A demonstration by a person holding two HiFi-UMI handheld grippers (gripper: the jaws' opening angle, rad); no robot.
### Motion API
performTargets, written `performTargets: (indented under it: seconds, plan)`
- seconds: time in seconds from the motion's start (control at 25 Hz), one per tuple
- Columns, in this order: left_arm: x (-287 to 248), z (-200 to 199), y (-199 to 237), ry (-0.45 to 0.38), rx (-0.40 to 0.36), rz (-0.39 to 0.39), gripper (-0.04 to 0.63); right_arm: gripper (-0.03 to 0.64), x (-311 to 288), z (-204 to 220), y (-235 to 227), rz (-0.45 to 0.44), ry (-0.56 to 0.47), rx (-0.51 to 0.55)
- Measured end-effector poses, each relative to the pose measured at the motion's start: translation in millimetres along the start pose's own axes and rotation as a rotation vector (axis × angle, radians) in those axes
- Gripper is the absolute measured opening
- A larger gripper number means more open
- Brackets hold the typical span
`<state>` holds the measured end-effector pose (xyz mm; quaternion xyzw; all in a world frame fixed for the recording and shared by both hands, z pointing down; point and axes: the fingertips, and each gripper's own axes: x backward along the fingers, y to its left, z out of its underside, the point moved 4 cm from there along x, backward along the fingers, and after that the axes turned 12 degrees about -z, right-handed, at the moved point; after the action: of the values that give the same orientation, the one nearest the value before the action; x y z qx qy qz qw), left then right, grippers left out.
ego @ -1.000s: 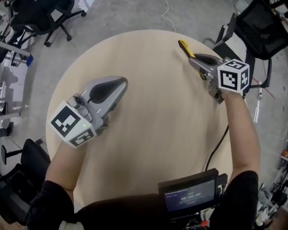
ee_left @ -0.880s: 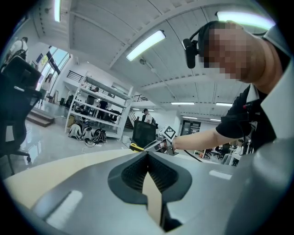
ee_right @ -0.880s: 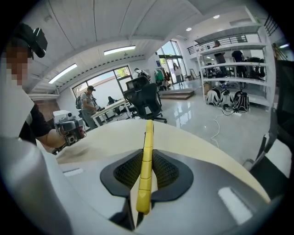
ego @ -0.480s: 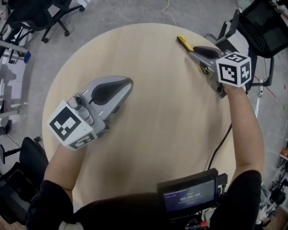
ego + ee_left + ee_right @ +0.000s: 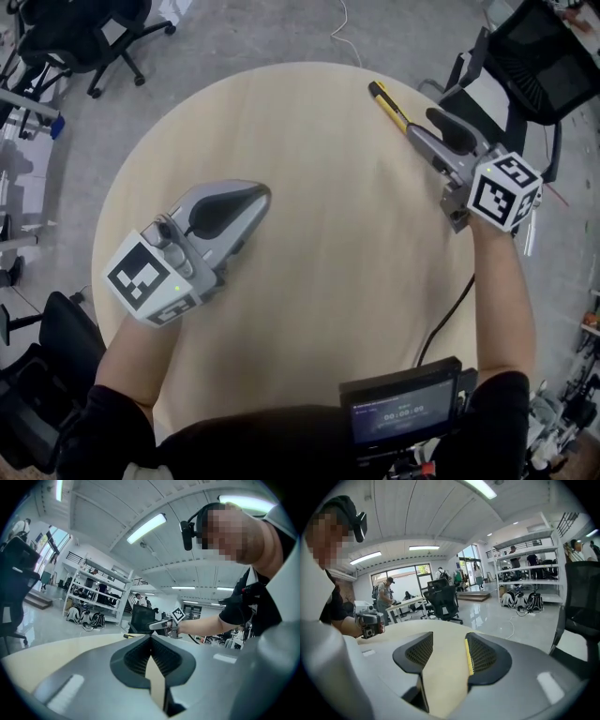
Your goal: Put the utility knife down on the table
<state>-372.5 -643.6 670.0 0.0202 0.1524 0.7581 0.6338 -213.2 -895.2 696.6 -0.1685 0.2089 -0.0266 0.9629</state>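
The yellow and black utility knife (image 5: 389, 103) lies flat on the round wooden table (image 5: 319, 244), near its far right edge. My right gripper (image 5: 433, 133) hangs just behind the knife's near end, jaws opening wide. In the right gripper view the knife (image 5: 467, 656) shows as a yellow strip beside the right pad of the right gripper (image 5: 447, 641), and neither pad presses on it. My left gripper (image 5: 255, 195) hovers over the table's left side, shut and empty. In the left gripper view, the left gripper (image 5: 151, 638) has its tips meeting.
A black office chair (image 5: 539, 56) stands close beyond the table's right edge. More chairs (image 5: 84, 37) are at the far left. A black cable (image 5: 450, 309) runs off the table's near right rim. A small screen (image 5: 398, 412) sits at the person's chest.
The right gripper's jaws have opened and let go of the knife, and the gripper has drawn back toward the person and risen. The knife stays on the table. The left gripper has hardly moved.
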Motion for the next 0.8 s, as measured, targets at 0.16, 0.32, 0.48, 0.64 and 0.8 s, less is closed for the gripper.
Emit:
performTargets:
  seconds: [0.16, 0.32, 0.48, 0.64, 0.8]
  plan:
    - [16, -1, -13, 0.012, 0.034, -0.014, -0.002, 0.234, 37, -2, 23, 0.011, -0.041, -0.014]
    - [25, -21, -33, -0.010, 0.048, -0.007, -0.002, 0.207, 63, -12, 44, 0.011, -0.073, -0.019]
    - [38, -64, -57, -0.070, 0.034, 0.018, -0.002, 0.160, 94, -44, 80, -0.002, -0.139, -0.006]
    - [58, -105, -77, -0.118, 0.051, 0.027, -0.002, 0.109, 120, -77, 118, -0.007, -0.193, 0.015]
    - [77, -127, -112, -0.132, 0.053, 0.056, -0.002, 0.061, 149, -93, 160, -0.028, -0.228, 0.011]
